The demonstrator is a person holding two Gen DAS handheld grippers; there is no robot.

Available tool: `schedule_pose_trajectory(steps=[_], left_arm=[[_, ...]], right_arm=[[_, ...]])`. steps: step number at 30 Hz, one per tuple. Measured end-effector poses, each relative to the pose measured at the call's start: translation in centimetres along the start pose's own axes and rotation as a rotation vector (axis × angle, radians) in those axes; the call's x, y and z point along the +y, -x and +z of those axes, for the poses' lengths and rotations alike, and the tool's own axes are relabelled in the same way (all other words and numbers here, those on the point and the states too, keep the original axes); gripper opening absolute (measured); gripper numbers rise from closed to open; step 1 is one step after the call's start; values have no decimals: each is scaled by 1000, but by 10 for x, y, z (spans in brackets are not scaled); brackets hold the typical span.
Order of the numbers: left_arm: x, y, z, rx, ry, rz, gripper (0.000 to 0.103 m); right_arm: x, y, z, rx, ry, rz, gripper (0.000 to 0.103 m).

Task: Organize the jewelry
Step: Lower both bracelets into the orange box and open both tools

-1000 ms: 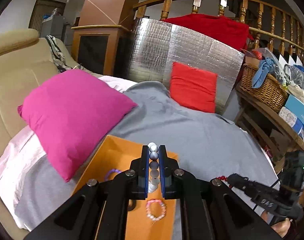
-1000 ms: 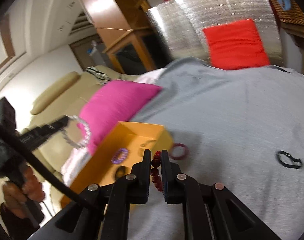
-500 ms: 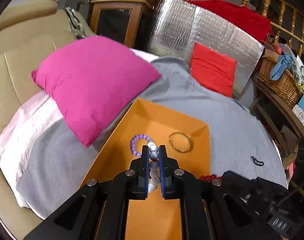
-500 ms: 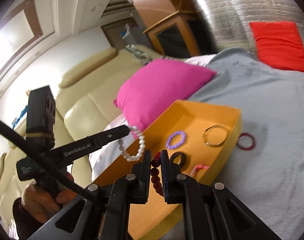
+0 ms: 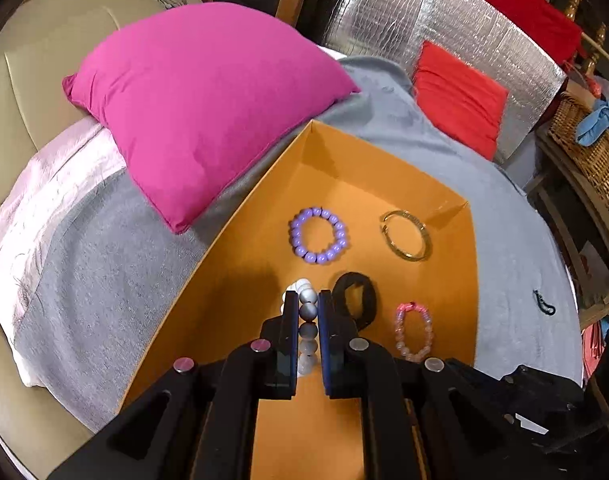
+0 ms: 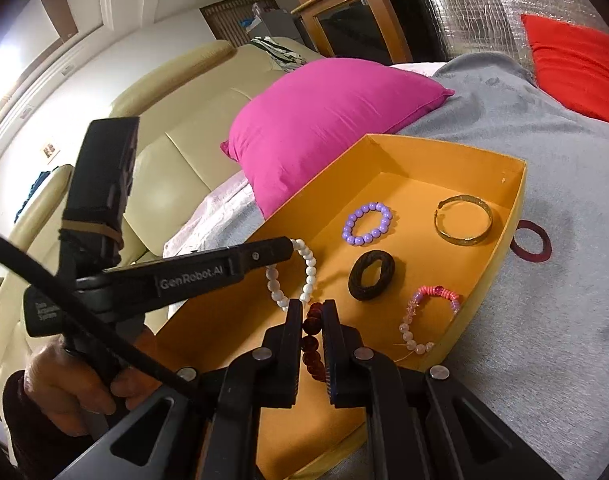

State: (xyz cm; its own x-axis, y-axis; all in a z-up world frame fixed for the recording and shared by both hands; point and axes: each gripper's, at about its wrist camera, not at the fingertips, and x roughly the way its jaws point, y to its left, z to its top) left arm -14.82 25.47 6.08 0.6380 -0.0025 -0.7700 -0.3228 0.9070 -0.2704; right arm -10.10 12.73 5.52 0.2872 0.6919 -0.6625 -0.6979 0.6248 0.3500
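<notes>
Sofa (image 6: 176, 152), cream, far left. Magenta pillow (image 5: 200, 96) on grey blanket (image 5: 384, 128), touching the box's left wall.

Left gripper (image 5: 304, 312): jaws closed on white bracelet (image 6: 290, 274), which hangs over the box's left half.

Orange box (image 5: 248, 208), open, on the blanket. Contents, left to right: purple bracelet (image 5: 318, 236); black band (image 5: 354, 298); pink bracelet (image 5: 413, 332); gold bangle (image 5: 404, 235).

Right gripper (image 6: 313, 314): jaws closed on dark red bracelet (image 6: 312, 344), above the box's near end.

Maroon ring (image 6: 531, 240) on the blanket, just outside the box's right wall. Small black loop (image 5: 543, 305) farther right. Red cushion (image 5: 460, 100) against foil panel (image 5: 456, 16).
</notes>
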Motion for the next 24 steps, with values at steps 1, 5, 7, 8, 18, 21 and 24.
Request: schedule_pose_trajectory(steps=[1, 5, 7, 8, 18, 21, 24], left_arm=[[0, -1, 0, 2, -1, 6, 9], [3, -5, 2, 11, 7, 12, 9], [3, -7, 2, 17, 9, 17, 9], [4, -7, 2, 18, 10, 20, 9], [7, -11, 8, 6, 21, 99, 9], [0, -7, 10, -21, -11, 115, 9], [-9, -5, 12, -45, -51, 148, 20]], right_arm=[[-1, -1, 0, 3, 1, -2, 11], [-1, -6, 1, 18, 2, -10, 11], [-2, -9, 2, 23, 1, -17, 11], [-2, -10, 2, 27, -1, -19, 11], [-13, -6, 9, -3, -27, -74, 12], [-21, 9, 14, -57, -46, -83, 12], [-35, 27, 18, -104, -74, -99, 12]])
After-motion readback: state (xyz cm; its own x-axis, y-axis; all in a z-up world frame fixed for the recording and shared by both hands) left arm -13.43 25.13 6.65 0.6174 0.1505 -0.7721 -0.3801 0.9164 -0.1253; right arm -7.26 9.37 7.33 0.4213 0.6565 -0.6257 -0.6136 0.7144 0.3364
